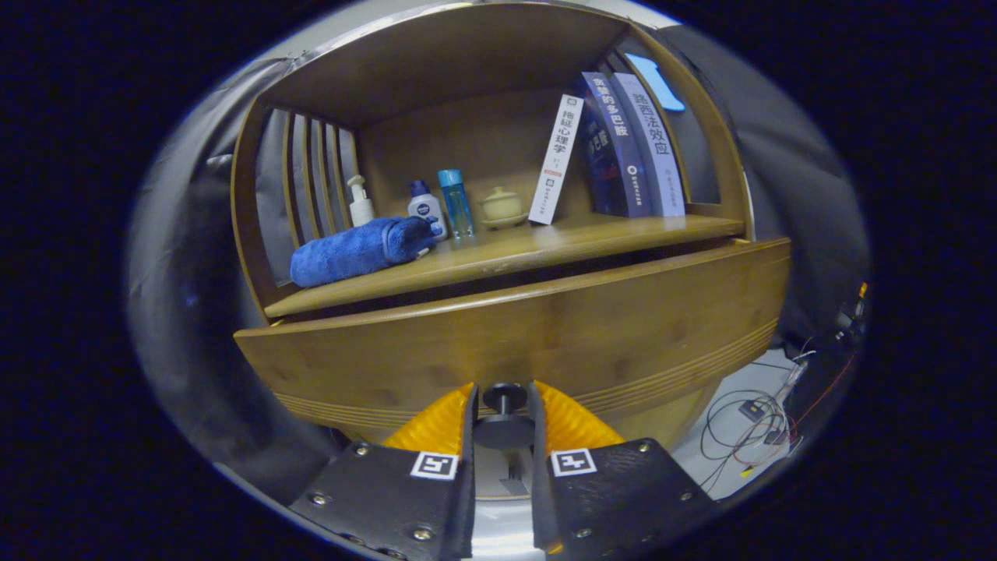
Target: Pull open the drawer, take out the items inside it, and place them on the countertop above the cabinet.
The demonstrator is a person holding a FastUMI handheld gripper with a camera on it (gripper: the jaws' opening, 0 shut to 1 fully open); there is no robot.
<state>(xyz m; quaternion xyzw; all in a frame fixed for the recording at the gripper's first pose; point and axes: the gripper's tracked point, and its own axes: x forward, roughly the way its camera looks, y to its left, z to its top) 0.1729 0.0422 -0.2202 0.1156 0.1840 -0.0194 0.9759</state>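
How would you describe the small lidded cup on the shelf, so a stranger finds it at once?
Look at the wooden shelf above the drawer front, whose knob sits between the gripper fingers. The cup stands between a blue bottle and a leaning white book. It alone is beige and squat.

The drawer front is smooth, satin-finished wood; its knob looks like dark matt metal. The gripper fingers are ribbed orange plastic, flanking the knob.

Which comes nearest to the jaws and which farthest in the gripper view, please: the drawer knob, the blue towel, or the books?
1. Drawer knob: between the gripper jaws.
2. Blue towel: on the countertop's front edge, beyond the drawer front.
3. Books: leaning at the back.
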